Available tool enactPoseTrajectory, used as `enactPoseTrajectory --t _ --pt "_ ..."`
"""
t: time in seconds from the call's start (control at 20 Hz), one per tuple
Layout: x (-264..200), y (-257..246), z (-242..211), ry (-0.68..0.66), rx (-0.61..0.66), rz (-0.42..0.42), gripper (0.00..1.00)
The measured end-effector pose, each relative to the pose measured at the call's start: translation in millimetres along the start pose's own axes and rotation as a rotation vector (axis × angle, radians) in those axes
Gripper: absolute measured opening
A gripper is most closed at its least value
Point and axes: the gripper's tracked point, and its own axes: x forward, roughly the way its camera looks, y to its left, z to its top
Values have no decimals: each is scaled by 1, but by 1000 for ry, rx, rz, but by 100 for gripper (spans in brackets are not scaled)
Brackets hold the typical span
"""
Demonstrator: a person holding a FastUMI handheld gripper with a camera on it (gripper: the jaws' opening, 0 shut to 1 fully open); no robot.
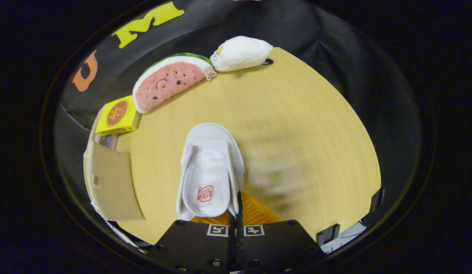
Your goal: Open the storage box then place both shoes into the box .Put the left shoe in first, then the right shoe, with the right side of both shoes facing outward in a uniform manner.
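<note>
Fingers pinched together on the white shoe's collar, holding it toe-forward over the table.

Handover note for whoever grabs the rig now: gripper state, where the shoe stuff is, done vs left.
Gripper: fingers pinched together on the collar edge of the white shoe, which hangs just ahead of them, toe pointing away, above the wooden table.
Cardboard flap beside the shoe at the table's edge, probably the storage box's open lid; box interior not visible.
Far edge: watermelon plush, white plush, yellow carton, not part of the job.
Done: one shoe picked up; which shoe, cannot tell.
Left: set it in the box, right side outward, then handle the other shoe.
</note>
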Motion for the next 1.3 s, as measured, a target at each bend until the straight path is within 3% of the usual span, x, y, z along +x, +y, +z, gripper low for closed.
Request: enactPoseTrajectory --t 0.35,0.7,1.0,1.3 --pt "-90 81 8 -89 -32 90 0" --pt "-133 199 -17 -117 -151 82 0" --pt "-108 309 -48 -98 -207 84 0" --pt "-53 361 -68 -129 -214 35 0"
